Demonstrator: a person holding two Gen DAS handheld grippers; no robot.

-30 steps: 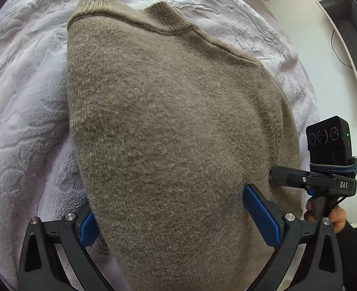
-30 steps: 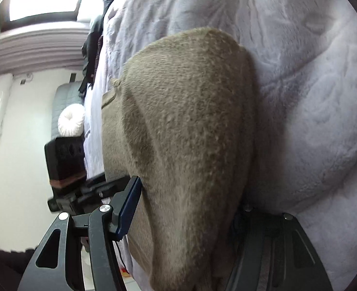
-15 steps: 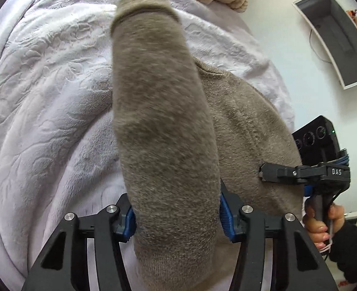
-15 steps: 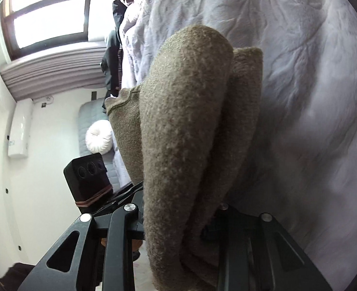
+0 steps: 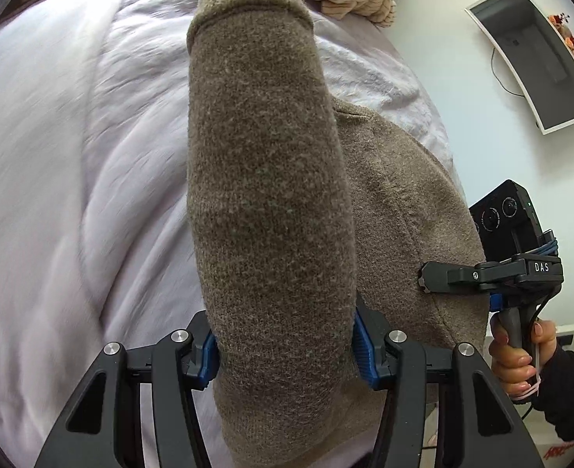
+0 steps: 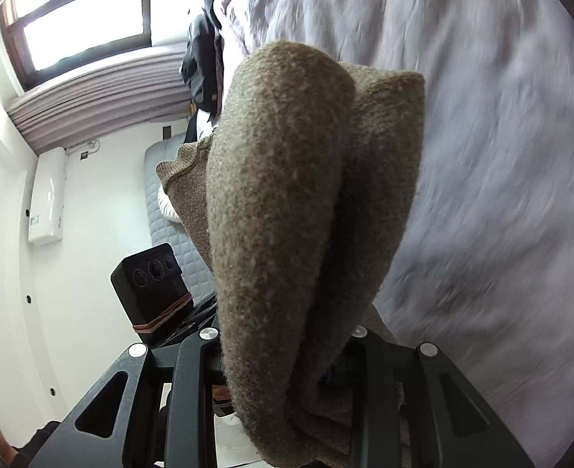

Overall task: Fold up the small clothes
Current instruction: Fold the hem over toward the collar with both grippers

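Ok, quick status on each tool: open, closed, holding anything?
Left tool: closed on the brown sweater.
Right tool: closed on the same sweater, bunched between its fingers.

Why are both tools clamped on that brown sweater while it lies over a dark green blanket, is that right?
One detail is off: the blanket is pale lilac-white, not dark green, as the left wrist view shows. Both the left tool and the right tool are indeed clamped on the brown sweater.

Lilac blanket [image 5: 72, 163], wall monitor [image 5: 536, 54]
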